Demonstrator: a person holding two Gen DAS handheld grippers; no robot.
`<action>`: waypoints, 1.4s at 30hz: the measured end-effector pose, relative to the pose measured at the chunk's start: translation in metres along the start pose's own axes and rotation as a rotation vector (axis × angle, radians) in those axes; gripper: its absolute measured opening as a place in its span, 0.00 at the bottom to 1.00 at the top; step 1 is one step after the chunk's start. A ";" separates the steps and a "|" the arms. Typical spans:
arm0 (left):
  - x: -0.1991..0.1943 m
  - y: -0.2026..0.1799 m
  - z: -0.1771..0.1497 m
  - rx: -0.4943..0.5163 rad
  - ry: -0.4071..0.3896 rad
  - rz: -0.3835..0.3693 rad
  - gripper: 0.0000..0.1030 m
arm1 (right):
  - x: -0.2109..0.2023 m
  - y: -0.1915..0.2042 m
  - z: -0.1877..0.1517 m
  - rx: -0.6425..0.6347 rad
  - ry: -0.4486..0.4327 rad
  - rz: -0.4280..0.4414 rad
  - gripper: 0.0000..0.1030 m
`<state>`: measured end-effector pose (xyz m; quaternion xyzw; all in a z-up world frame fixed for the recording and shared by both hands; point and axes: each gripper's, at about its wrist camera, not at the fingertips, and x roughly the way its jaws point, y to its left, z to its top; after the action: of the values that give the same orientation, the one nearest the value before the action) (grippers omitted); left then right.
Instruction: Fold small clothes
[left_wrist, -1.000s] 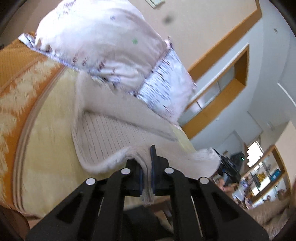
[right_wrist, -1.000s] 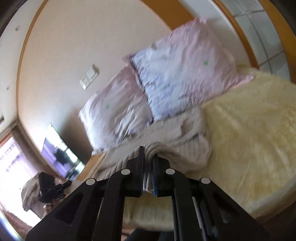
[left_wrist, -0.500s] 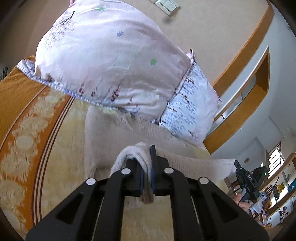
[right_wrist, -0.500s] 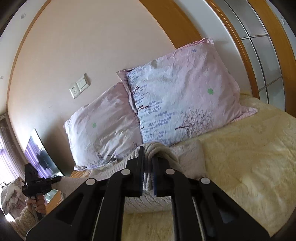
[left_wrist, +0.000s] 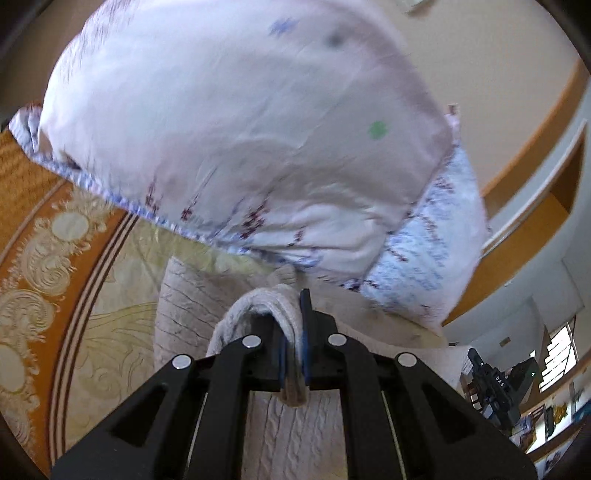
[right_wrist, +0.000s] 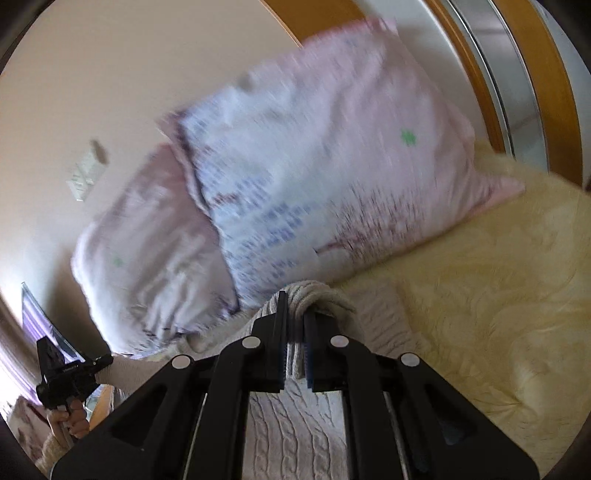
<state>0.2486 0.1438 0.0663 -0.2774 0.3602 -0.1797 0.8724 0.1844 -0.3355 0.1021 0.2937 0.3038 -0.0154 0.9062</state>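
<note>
Left gripper (left_wrist: 293, 347): jaws clamped on a fold of the cream knit sweater (left_wrist: 192, 314).
Right gripper (right_wrist: 293, 347): jaws pinched shut on another bunched edge of the sweater (right_wrist: 376, 321).
Sweater: spread on the yellow bedspread (right_wrist: 498, 295), just below the pillows.
Pillows: two pink floral pillows (right_wrist: 314, 166) leaning against the wall (right_wrist: 110, 74), blurred.

Faint white letters, perhaps "DAS", on the black handheld gripper (left_wrist: 493, 384) at the frame's right edge.
</note>
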 end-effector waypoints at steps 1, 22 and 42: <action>0.007 0.004 0.000 -0.016 0.010 0.011 0.06 | 0.009 -0.002 0.000 0.008 0.021 -0.017 0.07; 0.000 0.038 -0.002 -0.131 0.024 0.054 0.45 | 0.023 -0.027 0.014 0.076 0.134 -0.072 0.59; -0.022 0.032 -0.067 0.132 0.114 0.255 0.22 | 0.010 -0.038 -0.044 -0.136 0.275 -0.206 0.13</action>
<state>0.1883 0.1561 0.0194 -0.1610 0.4288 -0.1059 0.8826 0.1607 -0.3415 0.0480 0.1983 0.4535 -0.0475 0.8676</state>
